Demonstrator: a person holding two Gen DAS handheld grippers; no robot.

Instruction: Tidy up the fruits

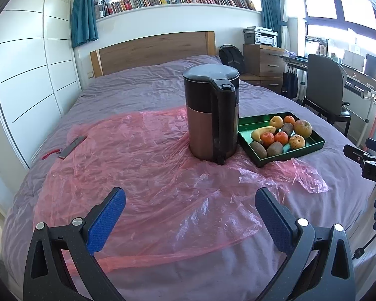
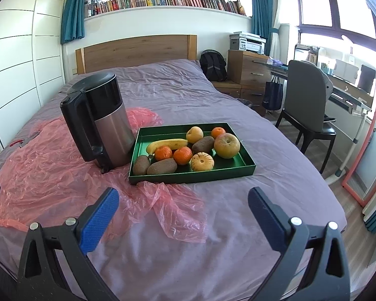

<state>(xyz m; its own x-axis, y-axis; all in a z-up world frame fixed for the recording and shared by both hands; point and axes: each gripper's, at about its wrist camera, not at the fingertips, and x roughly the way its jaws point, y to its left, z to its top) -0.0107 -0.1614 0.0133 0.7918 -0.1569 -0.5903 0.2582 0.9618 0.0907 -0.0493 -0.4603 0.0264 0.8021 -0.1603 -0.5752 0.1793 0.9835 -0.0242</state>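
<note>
A green tray (image 2: 240, 170) lies on the bed and holds several fruits: a banana (image 2: 169, 144), oranges (image 2: 183, 155), brown kiwis (image 2: 162, 166), a large apple (image 2: 226, 145), a yellow pear (image 2: 194, 134) and a small striped squash (image 2: 202, 161). The tray also shows in the left wrist view (image 1: 310, 148), at the right. My left gripper (image 1: 190, 202) is open and empty, low over the pink plastic. My right gripper (image 2: 183, 199) is open and empty, in front of the tray and apart from it.
An electric kettle (image 2: 105, 123) stands just left of the tray on a pink plastic sheet (image 1: 137, 165). A phone with a red strap (image 1: 71, 146) lies at the bed's left side. A chair (image 2: 308, 100), desk and drawers stand to the right of the bed.
</note>
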